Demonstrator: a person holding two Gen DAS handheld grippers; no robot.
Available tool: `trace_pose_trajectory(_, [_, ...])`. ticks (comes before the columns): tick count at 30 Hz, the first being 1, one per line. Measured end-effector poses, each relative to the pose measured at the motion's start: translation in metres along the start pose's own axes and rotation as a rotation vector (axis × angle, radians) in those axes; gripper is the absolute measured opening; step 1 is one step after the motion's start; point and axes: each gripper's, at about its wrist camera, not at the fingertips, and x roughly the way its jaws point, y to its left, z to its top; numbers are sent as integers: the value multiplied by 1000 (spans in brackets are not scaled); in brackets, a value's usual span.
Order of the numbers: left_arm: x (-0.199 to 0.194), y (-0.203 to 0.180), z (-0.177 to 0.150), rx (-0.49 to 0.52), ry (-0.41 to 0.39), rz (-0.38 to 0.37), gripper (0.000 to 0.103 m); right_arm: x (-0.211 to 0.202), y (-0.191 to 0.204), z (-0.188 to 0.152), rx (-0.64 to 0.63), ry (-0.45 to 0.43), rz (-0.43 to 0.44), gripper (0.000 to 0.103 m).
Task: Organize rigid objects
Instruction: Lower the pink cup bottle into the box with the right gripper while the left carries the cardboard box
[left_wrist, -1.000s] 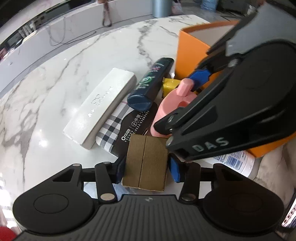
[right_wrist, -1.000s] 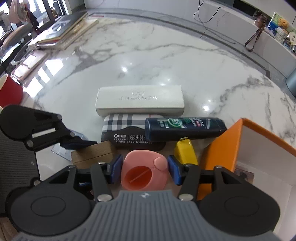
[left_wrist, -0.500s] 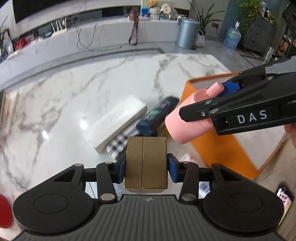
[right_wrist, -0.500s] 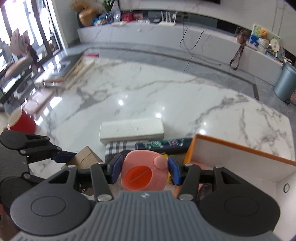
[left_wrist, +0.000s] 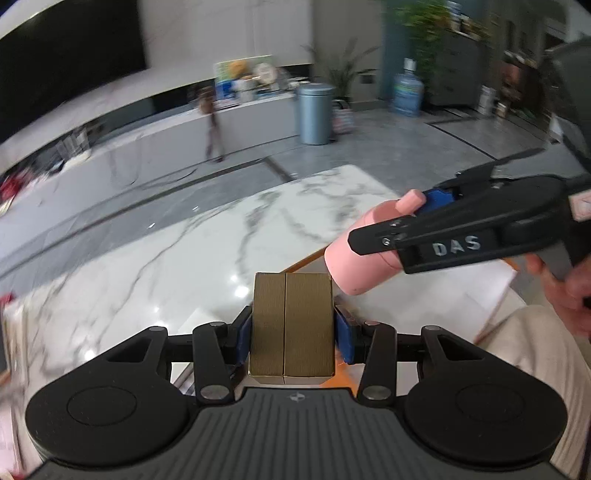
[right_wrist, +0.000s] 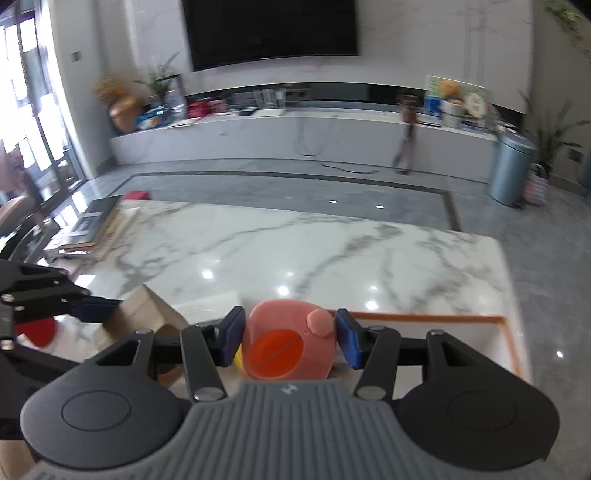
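Grippers are both carrying loads. We are seeing the left gripper (left_wrist: 293, 328) closed on the brown box (left_wrist: 291, 325), blue pads pressing its two sides, box held upright and clear of the marble table (left_wrist: 147, 266). The right gripper (right_wrist: 290, 341) is clamping the pink bottle (right_wrist: 290, 345), jaws narrowed onto its body, cap end pointing forward; from the left wrist view it is hanging at 2 o'clock of the brown box, just beside it but apart.

Change noted: a second ago both grippers were sitting low among the clutter on the table, and both views are now tilting up toward the room, so we are reading both items as lifted together. The other table items are no longer showing, except a sliver of yellow just left of the pink bottle.

The orange box (right_wrist: 424, 316) is lying open at 3 o'clock of the right gripper, just below the pink bottle. Its white interior is appearing bare where visible; the near part is hidden behind the gripper. We are judging that both items are heading into it, pink bottle first.
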Motion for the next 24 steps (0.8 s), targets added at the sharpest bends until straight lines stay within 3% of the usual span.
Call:
trace_pose_trajectory(7, [43,-56,8,212,65,-106,51,3,-56,-32,80,77,-69,54])
trace_pose_trajectory(13, [95,-81,-6,373,197,-163,51,23,-75,-61,120,160,-55,54])
trace_pose_trajectory(16, [119,-83,-9,380,276,-159,51,36,-78,-70,136,190,-36,54])
trace_pose_trajectory(20, [148,-82,-10,311,397,-142,51,50,-82,-78,158,217,-23,54])
trace_pose_trajectory(24, [160,-84,-16,290,468,-149,51,62,-87,-83,168,237,-22,54])
